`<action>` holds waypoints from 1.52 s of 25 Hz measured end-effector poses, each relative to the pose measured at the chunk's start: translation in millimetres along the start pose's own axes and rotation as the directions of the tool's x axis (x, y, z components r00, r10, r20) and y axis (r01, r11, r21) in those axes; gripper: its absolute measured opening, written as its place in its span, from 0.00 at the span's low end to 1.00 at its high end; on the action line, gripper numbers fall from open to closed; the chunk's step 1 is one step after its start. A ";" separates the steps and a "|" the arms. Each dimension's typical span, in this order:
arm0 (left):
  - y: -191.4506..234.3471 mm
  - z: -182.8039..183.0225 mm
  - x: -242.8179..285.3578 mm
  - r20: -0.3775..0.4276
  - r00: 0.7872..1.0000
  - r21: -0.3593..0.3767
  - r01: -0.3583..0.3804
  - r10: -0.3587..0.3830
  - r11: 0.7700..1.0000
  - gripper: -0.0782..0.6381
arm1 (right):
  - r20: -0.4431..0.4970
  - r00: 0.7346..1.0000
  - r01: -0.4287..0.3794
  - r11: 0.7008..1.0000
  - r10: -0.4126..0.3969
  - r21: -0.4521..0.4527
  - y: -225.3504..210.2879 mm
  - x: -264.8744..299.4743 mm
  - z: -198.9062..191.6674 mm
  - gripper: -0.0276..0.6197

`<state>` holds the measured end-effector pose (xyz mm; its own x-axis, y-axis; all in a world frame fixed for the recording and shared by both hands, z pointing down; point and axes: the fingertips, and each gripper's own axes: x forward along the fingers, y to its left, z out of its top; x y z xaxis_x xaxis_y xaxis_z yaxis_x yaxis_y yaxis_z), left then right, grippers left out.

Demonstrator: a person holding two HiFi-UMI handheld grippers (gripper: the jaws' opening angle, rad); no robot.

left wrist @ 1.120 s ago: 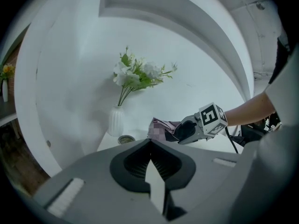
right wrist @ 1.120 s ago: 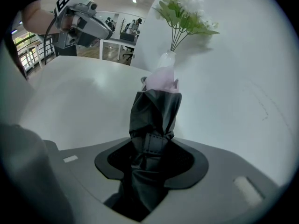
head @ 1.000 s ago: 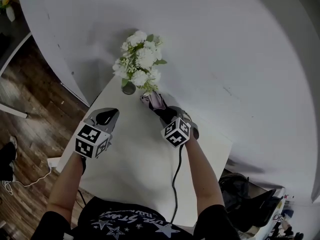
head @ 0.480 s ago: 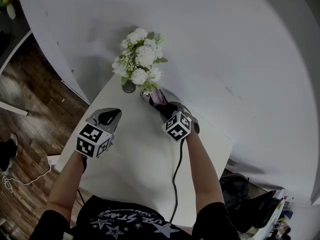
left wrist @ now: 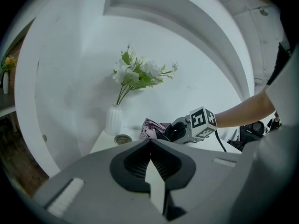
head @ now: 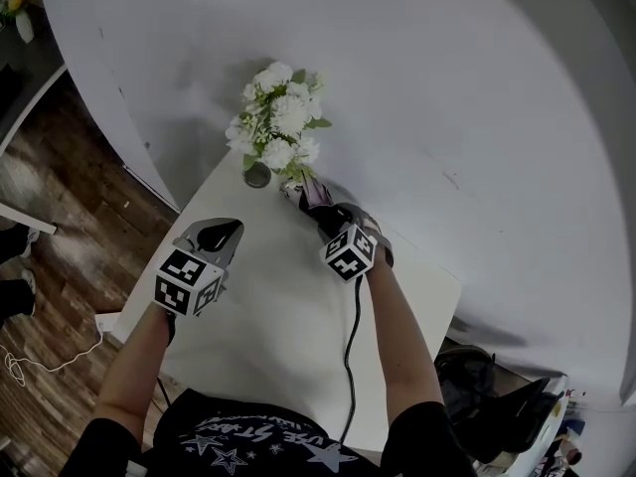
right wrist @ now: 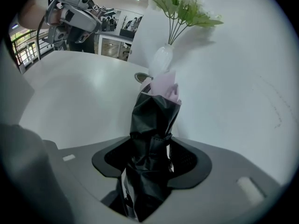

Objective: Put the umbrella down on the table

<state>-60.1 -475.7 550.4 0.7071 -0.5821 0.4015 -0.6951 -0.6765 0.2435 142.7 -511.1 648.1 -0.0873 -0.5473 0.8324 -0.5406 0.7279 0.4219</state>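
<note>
Over table (head: 288,336), right gripper (right wrist: 150,153) fingers (right wrist: 188,161) just opening around umbrella (right wrist: 154,118).

Table (head: 288,326) is carrying flowers (head: 278,122) at its far corner, umbrella (head: 314,197) lying just beside them between right gripper's (head: 326,217) jaws, which have just been opening, left gripper (head: 221,234) hanging apart.

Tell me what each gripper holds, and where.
Nothing: the right gripper has just been opening its jaws around the umbrella, at its black part; the left gripper is shut, empty.
</note>
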 end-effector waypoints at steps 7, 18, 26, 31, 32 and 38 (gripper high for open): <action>-1.0 1.2 -6.0 0.008 1.000 0.045 -0.014 0.014 0.999 0.11 | -0.009 1.000 -0.014 1.000 0.014 0.023 6.8 -12.8 -3.3 0.51; -11.2 6.0 -22.2 0.020 1.000 0.076 -0.020 0.018 0.997 0.11 | 0.090 0.991 0.085 0.988 -0.097 0.132 4.0 -66.4 11.4 0.48; -39.7 14.2 -51.3 0.044 0.999 0.091 -0.027 0.023 0.995 0.11 | 0.247 0.948 0.085 0.906 -0.202 0.416 10.1 -130.2 25.0 0.37; -58.5 14.8 -72.1 0.065 0.997 0.092 -0.042 0.036 0.995 0.11 | 0.356 0.913 -0.015 0.857 -0.198 0.516 26.7 -163.8 35.7 0.36; -62.0 14.4 -75.6 0.068 0.997 0.092 -0.046 0.039 0.995 0.11 | 0.370 0.908 -0.025 0.857 -0.195 0.514 31.1 -168.9 37.4 0.34; -80.8 6.4 -98.2 0.083 0.994 0.082 -0.084 0.077 0.993 0.11 | 0.435 0.881 -0.084 0.842 -0.188 0.533 56.1 -190.9 40.0 0.27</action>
<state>-72.6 -366.8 485.6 0.6600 -0.6679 0.3440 -0.7388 -0.6600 0.1363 95.5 -382.3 498.5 -0.3394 -0.7982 0.4977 -0.8939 0.4383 0.0934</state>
